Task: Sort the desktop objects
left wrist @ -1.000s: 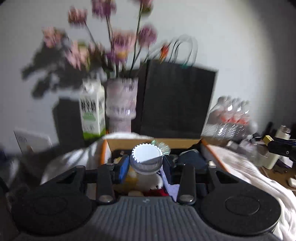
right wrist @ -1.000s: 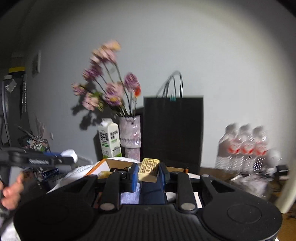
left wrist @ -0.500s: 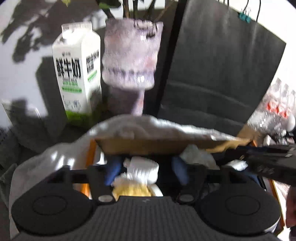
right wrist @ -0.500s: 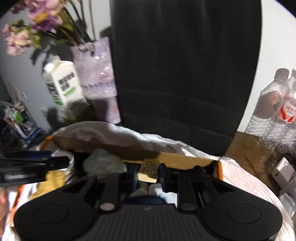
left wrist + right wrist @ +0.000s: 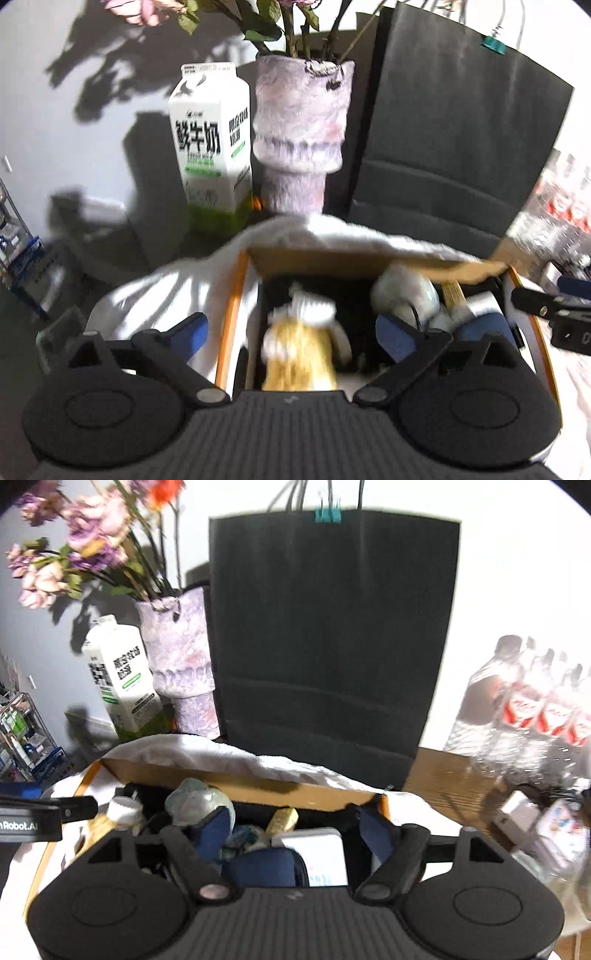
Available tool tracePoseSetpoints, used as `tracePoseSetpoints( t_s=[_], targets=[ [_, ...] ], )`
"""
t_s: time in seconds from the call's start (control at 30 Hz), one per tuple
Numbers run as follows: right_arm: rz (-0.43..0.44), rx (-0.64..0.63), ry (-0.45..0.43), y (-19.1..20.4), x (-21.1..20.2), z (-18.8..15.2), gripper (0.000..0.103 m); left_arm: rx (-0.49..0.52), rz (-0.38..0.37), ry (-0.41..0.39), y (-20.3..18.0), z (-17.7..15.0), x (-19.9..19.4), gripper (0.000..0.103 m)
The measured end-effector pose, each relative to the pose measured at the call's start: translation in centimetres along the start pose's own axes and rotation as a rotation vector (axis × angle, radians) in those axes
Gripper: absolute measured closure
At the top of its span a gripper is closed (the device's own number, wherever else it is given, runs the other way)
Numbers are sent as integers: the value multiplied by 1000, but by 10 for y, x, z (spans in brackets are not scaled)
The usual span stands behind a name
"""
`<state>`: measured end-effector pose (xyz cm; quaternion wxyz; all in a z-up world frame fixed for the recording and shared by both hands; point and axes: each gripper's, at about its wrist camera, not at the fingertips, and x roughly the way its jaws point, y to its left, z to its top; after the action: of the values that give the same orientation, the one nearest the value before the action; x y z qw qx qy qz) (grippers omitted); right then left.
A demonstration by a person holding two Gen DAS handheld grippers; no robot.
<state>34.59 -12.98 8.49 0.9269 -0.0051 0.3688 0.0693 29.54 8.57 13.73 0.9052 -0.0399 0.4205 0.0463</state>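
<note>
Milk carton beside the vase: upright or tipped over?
Upright. The milk carton stands on its base, gabled top uppermost, beside the vase.

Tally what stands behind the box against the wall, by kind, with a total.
Milk carton: 1
Vase of flowers: 1
Black paper bag: 1
Pack of water bottles: 1
Total: 4
</note>
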Motion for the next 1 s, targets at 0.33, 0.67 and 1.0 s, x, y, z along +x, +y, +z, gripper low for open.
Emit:
tracePoseSetpoints(
  t_s=[0.33, 0.67, 1.0],
  targets=[
    [39, -122, -165, 16, -124, -80, 11, 67, -47, -64, -1, -96, -116, 2],
    [182, -143, -325, 25, -231, -198, 7, 197, -136, -186, -2, -214, -200, 0],
    [41, -200, -424, 57, -267, -317, 0, 134, -61, -404, 4, -318, -224, 0]
  ],
)
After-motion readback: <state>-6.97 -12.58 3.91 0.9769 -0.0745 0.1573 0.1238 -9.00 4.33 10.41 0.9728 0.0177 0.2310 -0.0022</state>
